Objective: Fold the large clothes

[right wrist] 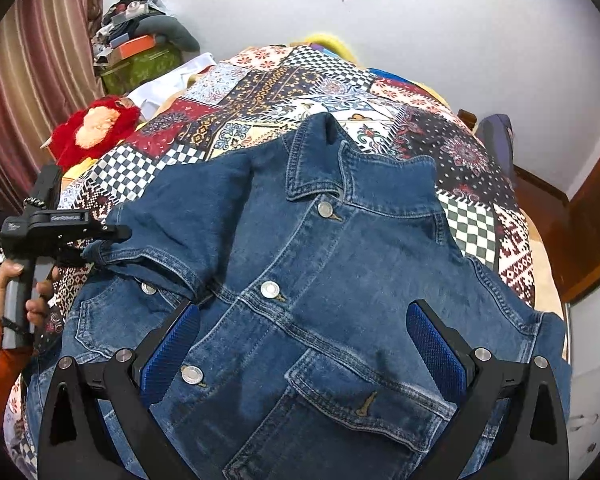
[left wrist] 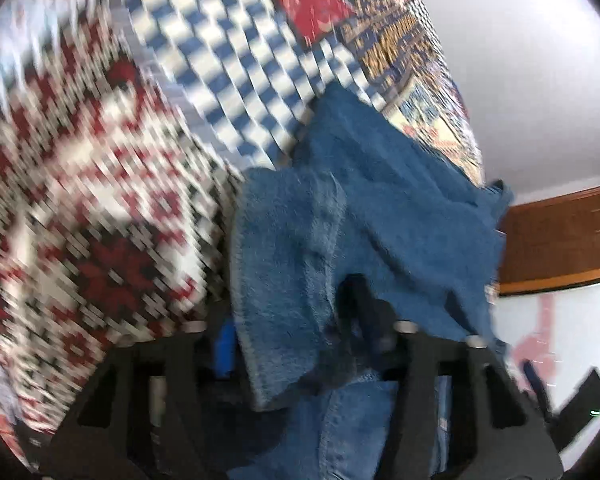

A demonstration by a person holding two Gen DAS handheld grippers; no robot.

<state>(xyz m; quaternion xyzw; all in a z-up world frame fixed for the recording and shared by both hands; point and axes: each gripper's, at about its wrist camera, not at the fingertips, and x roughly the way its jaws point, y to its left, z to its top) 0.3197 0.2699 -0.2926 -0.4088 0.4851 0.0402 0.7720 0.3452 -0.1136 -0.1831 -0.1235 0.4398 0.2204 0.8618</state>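
Note:
A blue denim jacket (right wrist: pixel 324 264) lies front up and buttoned on a patchwork bedspread (right wrist: pixel 300 80). Its left sleeve (right wrist: pixel 172 220) is folded across the chest. My left gripper (right wrist: pixel 96 240) is shut on the sleeve cuff at the jacket's left edge. In the blurred left wrist view the denim sleeve (left wrist: pixel 340 240) drapes over and between the left gripper's fingers (left wrist: pixel 364 304). My right gripper (right wrist: pixel 304 340) is open and empty, hovering over the jacket's lower front, its blue pads either side of the button placket.
A red plush toy (right wrist: pixel 96 128) and a pile of boxes and clothes (right wrist: pixel 140 40) sit at the bed's far left. A striped curtain (right wrist: pixel 32 80) hangs at left. A wooden door (right wrist: pixel 592 220) stands at right.

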